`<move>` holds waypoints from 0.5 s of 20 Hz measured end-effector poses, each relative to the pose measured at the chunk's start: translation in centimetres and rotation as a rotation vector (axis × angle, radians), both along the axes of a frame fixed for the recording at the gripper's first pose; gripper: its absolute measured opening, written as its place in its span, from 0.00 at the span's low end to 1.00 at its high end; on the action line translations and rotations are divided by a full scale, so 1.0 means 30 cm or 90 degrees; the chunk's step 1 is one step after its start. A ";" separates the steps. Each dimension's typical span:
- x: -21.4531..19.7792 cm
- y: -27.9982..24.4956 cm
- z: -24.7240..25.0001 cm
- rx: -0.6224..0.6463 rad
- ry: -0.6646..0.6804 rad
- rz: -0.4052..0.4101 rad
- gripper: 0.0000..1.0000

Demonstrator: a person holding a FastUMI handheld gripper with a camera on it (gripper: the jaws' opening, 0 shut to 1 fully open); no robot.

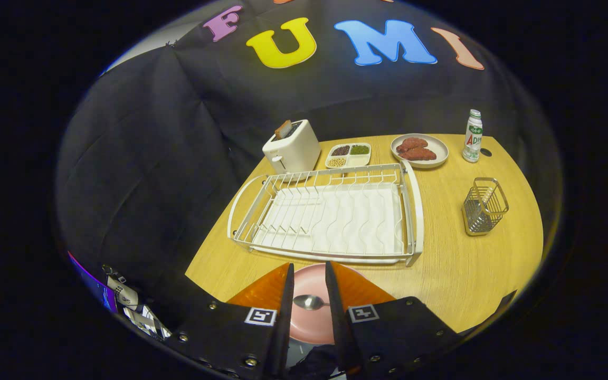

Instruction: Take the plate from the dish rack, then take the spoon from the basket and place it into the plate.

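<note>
No readable words; the parted jaws each carry a square coded marker point(260, 316) (no letters).

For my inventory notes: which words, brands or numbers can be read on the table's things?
Small white plastic bottle, green cap: label too blurred to read.
Square black-and-white markers on the gripper: patterns, no words.
The gripper is open, with the metal spoon between its fingers, on the round pink plate.

plates 2 point(309, 316) point(419, 150) | spoon 1 point(308, 302) | rack 1 point(330, 214) | basket 1 point(484, 206) | toaster 1 point(292, 147) | bottle 1 point(473, 136)
</note>
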State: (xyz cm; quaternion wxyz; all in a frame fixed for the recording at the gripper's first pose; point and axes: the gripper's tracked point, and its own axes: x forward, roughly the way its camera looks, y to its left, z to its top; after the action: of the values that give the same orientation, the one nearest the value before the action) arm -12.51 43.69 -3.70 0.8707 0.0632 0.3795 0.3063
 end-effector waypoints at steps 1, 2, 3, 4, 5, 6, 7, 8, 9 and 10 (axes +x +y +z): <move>0.024 -0.018 0.030 0.004 -0.023 -0.010 0.35; 0.053 -0.036 0.062 0.006 -0.048 -0.022 0.35; 0.085 -0.063 0.101 0.006 -0.075 -0.038 0.35; 0.107 -0.089 0.138 0.009 -0.103 -0.052 0.35; 0.134 -0.111 0.187 0.016 -0.133 -0.067 0.35; 0.157 -0.141 0.238 0.021 -0.163 -0.084 0.35; 0.181 -0.173 0.292 0.027 -0.196 -0.100 0.35; 0.202 -0.202 0.349 0.030 -0.231 -0.118 0.35; 0.223 -0.233 0.400 0.030 -0.265 -0.129 0.35; 0.237 -0.262 0.448 0.030 -0.295 -0.140 0.35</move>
State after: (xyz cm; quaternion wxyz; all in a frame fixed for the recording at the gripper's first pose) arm -5.40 35.82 9.73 0.9608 0.0525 0.1539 0.2245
